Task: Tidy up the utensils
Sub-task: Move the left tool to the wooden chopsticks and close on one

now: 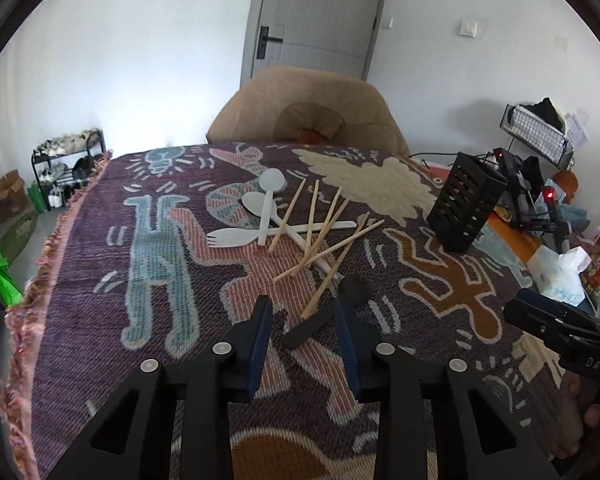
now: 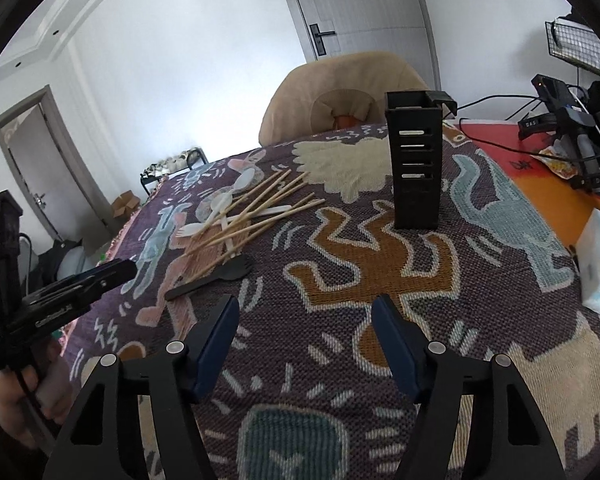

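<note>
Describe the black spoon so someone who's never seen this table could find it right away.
Start at the patterned woven cloth and find the heap of wooden chopsticks and white plastic cutlery. At the heap's near edge, by the left gripper, lies the black spoon, the only dark utensil there.

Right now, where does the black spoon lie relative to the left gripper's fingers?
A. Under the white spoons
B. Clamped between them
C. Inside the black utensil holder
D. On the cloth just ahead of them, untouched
D: in the left wrist view the black spoon lies flat on the cloth just ahead of the open left gripper, its fingers not closed on it.
</note>
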The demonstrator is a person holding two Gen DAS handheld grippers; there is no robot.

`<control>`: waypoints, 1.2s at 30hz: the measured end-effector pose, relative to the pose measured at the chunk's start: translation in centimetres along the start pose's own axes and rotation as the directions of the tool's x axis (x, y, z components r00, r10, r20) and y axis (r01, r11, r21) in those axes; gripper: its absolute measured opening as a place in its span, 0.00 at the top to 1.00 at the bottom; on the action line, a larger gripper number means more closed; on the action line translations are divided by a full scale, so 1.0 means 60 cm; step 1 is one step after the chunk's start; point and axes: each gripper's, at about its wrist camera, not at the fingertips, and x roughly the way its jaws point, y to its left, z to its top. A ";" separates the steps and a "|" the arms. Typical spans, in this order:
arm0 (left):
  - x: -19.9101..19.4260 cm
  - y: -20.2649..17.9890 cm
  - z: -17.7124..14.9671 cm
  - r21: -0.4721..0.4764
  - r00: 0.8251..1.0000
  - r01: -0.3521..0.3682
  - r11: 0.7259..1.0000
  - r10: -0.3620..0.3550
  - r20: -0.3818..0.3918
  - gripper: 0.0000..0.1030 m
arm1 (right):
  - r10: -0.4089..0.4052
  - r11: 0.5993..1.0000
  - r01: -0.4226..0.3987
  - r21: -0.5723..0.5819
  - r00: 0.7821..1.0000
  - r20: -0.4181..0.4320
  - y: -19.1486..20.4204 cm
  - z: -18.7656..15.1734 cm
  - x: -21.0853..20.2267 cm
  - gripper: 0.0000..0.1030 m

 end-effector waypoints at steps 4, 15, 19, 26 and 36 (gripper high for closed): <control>0.027 0.002 0.009 0.008 1.000 0.004 1.000 -0.004 -0.020 0.71 | -0.001 1.000 0.001 -0.001 1.000 -0.008 -0.005 0.008 0.015 0.35; 0.101 0.005 0.025 0.021 0.996 0.001 1.000 0.001 -0.088 0.75 | -0.004 0.999 0.006 0.034 1.000 -0.030 -0.030 0.014 0.044 0.39; 0.122 0.007 0.028 0.022 0.994 -0.003 1.000 0.005 -0.106 0.75 | -0.009 0.999 0.011 0.045 0.999 -0.035 -0.041 0.014 0.050 0.39; 0.136 0.001 0.031 0.041 0.994 0.002 0.999 0.003 -0.107 0.90 | -0.014 0.999 0.016 0.048 0.999 -0.044 -0.048 0.015 0.056 0.39; 0.093 0.000 0.027 0.038 0.997 0.052 0.998 -0.050 -0.058 0.96 | -0.010 0.999 0.012 0.035 0.999 -0.045 -0.035 0.011 0.045 0.40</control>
